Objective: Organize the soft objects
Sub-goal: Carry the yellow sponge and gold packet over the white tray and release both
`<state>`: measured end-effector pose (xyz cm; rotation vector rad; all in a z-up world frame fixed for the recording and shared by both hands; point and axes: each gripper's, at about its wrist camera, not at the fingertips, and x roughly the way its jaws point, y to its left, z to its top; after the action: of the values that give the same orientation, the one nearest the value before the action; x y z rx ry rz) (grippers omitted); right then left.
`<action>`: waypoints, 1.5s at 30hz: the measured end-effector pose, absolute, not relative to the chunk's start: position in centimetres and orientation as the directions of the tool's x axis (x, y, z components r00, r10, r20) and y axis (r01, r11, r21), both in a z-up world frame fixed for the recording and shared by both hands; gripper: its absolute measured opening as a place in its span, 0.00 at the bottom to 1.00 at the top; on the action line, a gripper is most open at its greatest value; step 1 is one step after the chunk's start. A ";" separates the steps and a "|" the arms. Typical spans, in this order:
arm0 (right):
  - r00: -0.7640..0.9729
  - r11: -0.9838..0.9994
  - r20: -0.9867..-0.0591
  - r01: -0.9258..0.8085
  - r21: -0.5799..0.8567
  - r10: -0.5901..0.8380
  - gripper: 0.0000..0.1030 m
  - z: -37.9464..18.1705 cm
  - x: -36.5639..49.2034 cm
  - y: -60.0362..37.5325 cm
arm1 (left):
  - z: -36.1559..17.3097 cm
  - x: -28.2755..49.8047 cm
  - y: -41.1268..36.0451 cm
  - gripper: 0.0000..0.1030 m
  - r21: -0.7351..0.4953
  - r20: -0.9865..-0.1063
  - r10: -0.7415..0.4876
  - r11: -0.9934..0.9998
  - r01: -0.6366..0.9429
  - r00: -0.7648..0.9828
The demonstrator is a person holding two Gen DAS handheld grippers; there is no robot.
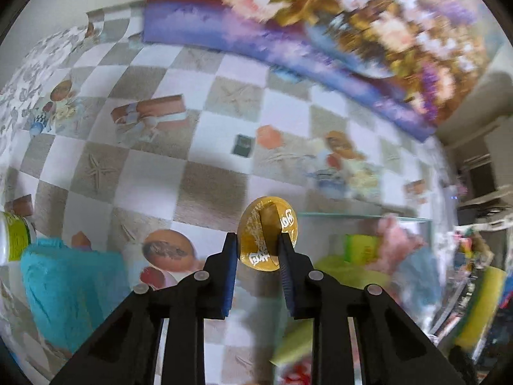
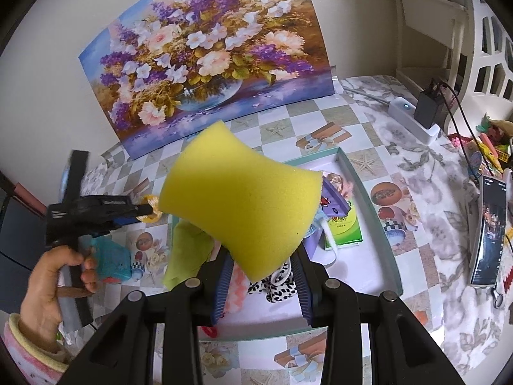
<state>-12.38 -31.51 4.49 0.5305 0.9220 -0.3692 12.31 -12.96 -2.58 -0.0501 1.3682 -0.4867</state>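
Left wrist view: the left gripper [image 1: 258,250] is clenched on a gold foil disc [image 1: 267,233], perhaps a wrapped coin, pinched on edge between the blue pads and lifted clear of the checked worktop [image 1: 205,173]. A turquoise sponge [image 1: 70,285] lies low at the left, still on the cloth. To the right, blurred, a glass-edged tray [image 1: 362,215] holds a green packet [image 1: 360,248] and something pink and fluffy [image 1: 397,240]. The step in hand looks like carrying a picked item toward that tray.

Right wrist view: the right gripper [image 2: 261,266] grasps a yellow sponge [image 2: 240,199] by its lower corner, holding it in the air above the tray [image 2: 368,199]. In the tray lie a green tissue packet [image 2: 343,227], a leopard-print cloth [image 2: 275,285], a lime-green cloth [image 2: 189,250] draped over its near-left side, and a purple packet [image 2: 333,199] partly hidden behind the sponge. A hand [image 2: 51,285] at the left holds the other gripper with the gold piece at its tip.

The next move probably calls for lowering the yellow sponge into a bare part of the tray and letting go; the turquoise sponge is still to be collected.
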 end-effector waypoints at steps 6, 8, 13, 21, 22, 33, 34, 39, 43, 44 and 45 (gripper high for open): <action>0.552 0.815 -0.831 0.511 0.272 -0.068 0.37 4.4 -12.5 -31.4 | 0.4 8.4 -13.1 0.25 -0.415 -0.873 -0.475 0.842 0.345 0.110; 0.545 0.819 -0.836 0.506 0.271 -0.060 0.38 4.1 -12.5 -31.3 | 0.6 6.9 -13.0 0.25 -0.459 -0.852 -0.516 0.817 0.348 0.087; 0.512 0.825 -0.858 0.505 0.254 -0.049 0.38 3.0 -12.6 -31.0 | 0.6 3.4 -13.5 0.25 -0.485 -0.835 -0.546 0.792 0.372 0.074; 0.453 0.834 -0.891 0.502 0.227 -0.030 0.38 1.2 -12.9 -30.1 | -0.8 -1.0 -13.8 0.25 -0.468 -0.846 -0.531 0.777 0.421 0.039; 0.447 0.837 -0.894 0.500 0.224 -0.028 0.38 1.0 -12.9 -29.9 | -1.1 -1.4 -13.7 0.25 -0.476 -0.844 -0.536 0.773 0.419 0.031; 0.313 0.836 -0.950 0.519 0.179 0.008 0.38 -3.5 -12.8 -29.3 | -5.1 -3.6 -14.1 0.25 -0.407 -0.895 -0.447 0.804 0.434 -0.010; 0.306 0.835 -0.952 0.521 0.177 0.011 0.38 -3.7 -12.8 -29.3 | -5.4 -3.5 -14.0 0.26 -0.416 -0.892 -0.451 0.804 0.425 -0.021; 0.274 0.838 -0.962 0.524 0.154 0.006 0.38 -4.6 -12.6 -29.3 | -6.2 -3.1 -14.1 0.28 -0.442 -0.886 -0.462 0.803 0.399 -0.050; 0.262 0.834 -0.965 0.530 0.150 0.007 0.38 -5.0 -12.4 -29.2 | -6.1 -2.8 -14.0 0.40 -0.448 -0.887 -0.456 0.812 0.374 -0.072; 0.270 0.835 -0.963 0.530 0.147 -0.002 0.38 -4.7 -12.4 -29.2 | -6.0 -2.7 -13.8 0.42 -0.458 -0.883 -0.462 0.811 0.364 -0.080; 0.278 0.836 -0.960 0.529 0.145 -0.009 0.40 -4.4 -12.4 -29.1 | -5.7 -2.6 -13.5 0.46 -0.472 -0.876 -0.474 0.807 0.356 -0.088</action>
<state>-12.40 -29.14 -4.45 0.4910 1.2477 -0.3808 -2.64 -13.49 -5.74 -0.0993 1.5081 -0.6927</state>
